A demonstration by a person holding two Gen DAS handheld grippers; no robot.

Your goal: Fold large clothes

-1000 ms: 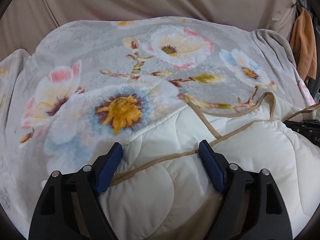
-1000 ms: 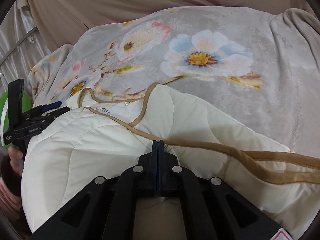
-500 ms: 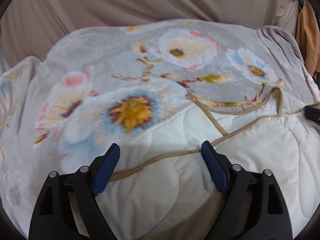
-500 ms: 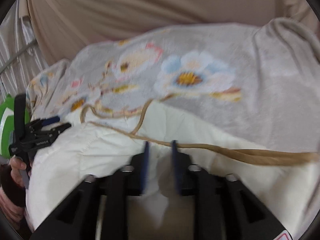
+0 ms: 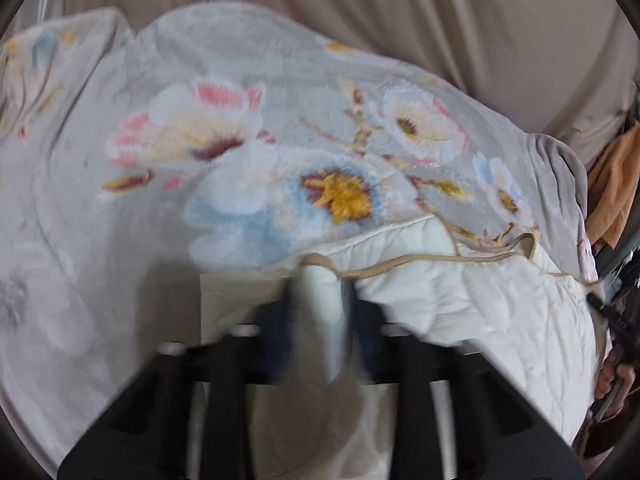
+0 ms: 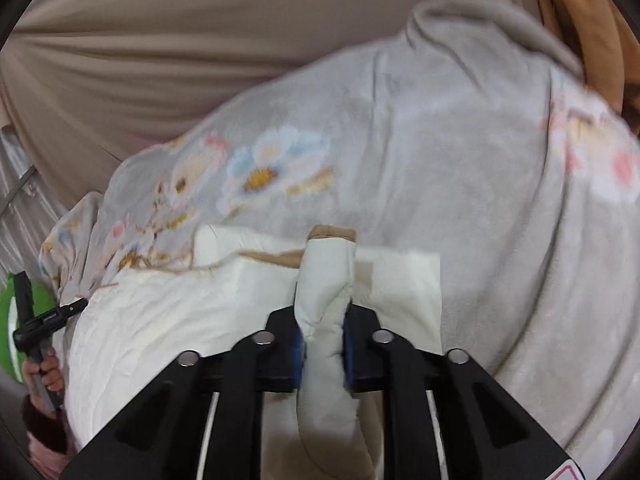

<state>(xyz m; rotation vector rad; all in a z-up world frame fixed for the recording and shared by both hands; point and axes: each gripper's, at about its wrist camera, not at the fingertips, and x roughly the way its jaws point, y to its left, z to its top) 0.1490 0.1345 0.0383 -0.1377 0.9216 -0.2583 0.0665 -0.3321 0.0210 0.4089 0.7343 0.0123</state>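
**Both grippers pinch the cream jacket on the floral blanket**

We hold a black two-finger gripper in each hand. Our right gripper point(image 6: 323, 340) sits at 6 o'clock in its own view, blue pads narrowed onto a bunched fold of the jacket point(image 6: 180, 320), which stands up between the fingers point(image 6: 298, 344). The fold is capped by the tan trim point(image 6: 332, 233), at the middle of the view.

Our left gripper point(image 5: 318, 320) is blurred, at 6 o'clock in its view. Its fingers are close together with a roll of the cream jacket point(image 5: 460, 300) between them, so it appears clamped on the cloth. The tan trim point(image 5: 420, 264) runs from the gripped roll toward 3 o'clock.

The jacket is quilted and puffy. It lies on a grey blanket point(image 5: 120, 260) printed with large flowers. In the left view the jacket fills the area from 6 to 3 o'clock; in the right view, from 6 to 9 o'clock. The blanket spreads beyond it toward 12 o'clock in both views.

A beige cloth point(image 6: 200, 40) fills the top of both views. An orange cloth point(image 5: 616, 188) hangs at 3 o'clock in the left view.
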